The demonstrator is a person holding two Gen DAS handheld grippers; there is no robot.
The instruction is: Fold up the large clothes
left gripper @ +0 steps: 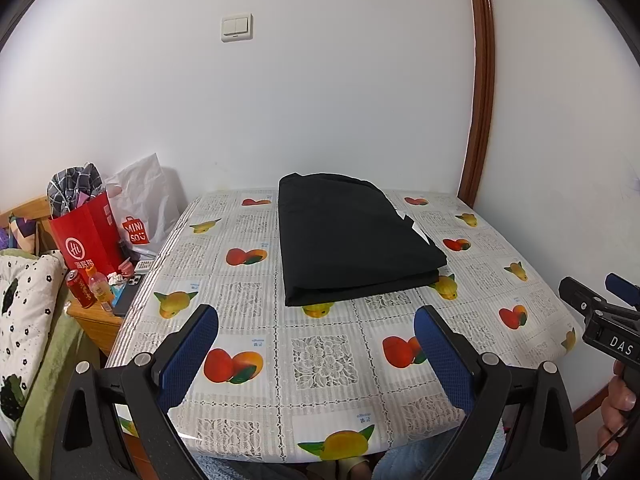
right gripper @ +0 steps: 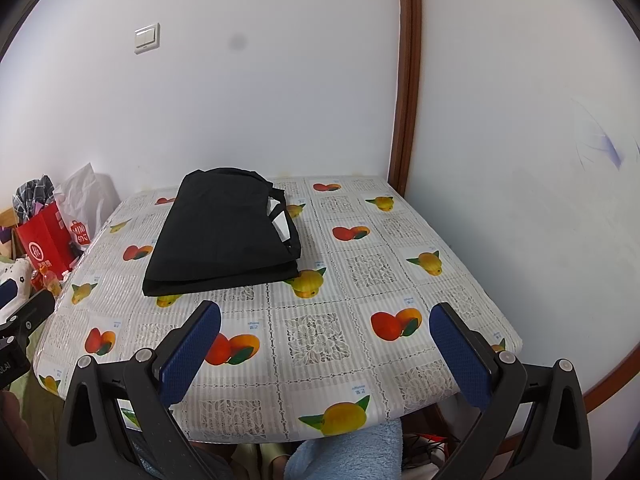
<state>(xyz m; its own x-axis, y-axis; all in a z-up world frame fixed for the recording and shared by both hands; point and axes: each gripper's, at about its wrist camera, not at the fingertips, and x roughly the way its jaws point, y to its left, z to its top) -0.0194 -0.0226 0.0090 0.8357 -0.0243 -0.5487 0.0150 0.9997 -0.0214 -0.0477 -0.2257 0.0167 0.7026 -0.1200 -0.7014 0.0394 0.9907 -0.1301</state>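
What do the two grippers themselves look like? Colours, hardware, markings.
Both match: the left gripper and right gripper have black plastic linkage arms with silver pivot bolts and blue textured finger pads. The right gripper's body, seen from the left wrist view, carries a white "DAS" label.

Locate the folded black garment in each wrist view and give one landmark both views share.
Left wrist: black garment lies folded right of centre, on the far half of the table.
Right wrist: black garment lies left of centre.
Shared landmark: wall light switch.
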